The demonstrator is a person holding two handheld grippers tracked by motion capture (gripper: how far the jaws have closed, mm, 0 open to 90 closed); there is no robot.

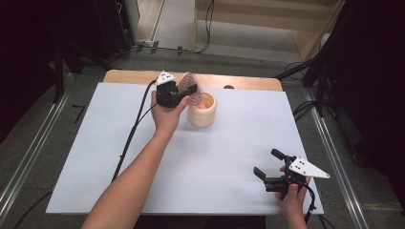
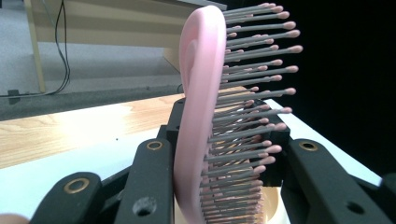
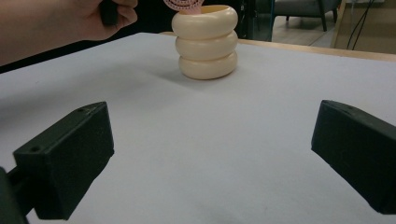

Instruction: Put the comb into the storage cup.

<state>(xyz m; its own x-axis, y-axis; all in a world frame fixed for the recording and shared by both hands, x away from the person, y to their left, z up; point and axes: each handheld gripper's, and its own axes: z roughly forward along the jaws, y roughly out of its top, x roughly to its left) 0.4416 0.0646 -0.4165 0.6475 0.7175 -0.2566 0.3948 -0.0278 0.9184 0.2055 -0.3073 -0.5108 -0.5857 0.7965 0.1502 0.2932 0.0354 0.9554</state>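
Left hand-held gripper [image 1: 187,93] over white tabletop [image 1: 95,143]

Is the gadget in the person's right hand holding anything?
No, the right gripper has its jaws wide apart over the bare white table, well short of the cream holder.

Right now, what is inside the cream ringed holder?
The pink hairbrush, clamped in the left gripper, has its lower end inside the cream holder; the brush head stands above the rim. The holder's wall hides how deep the brush reaches and whether anything else is inside.
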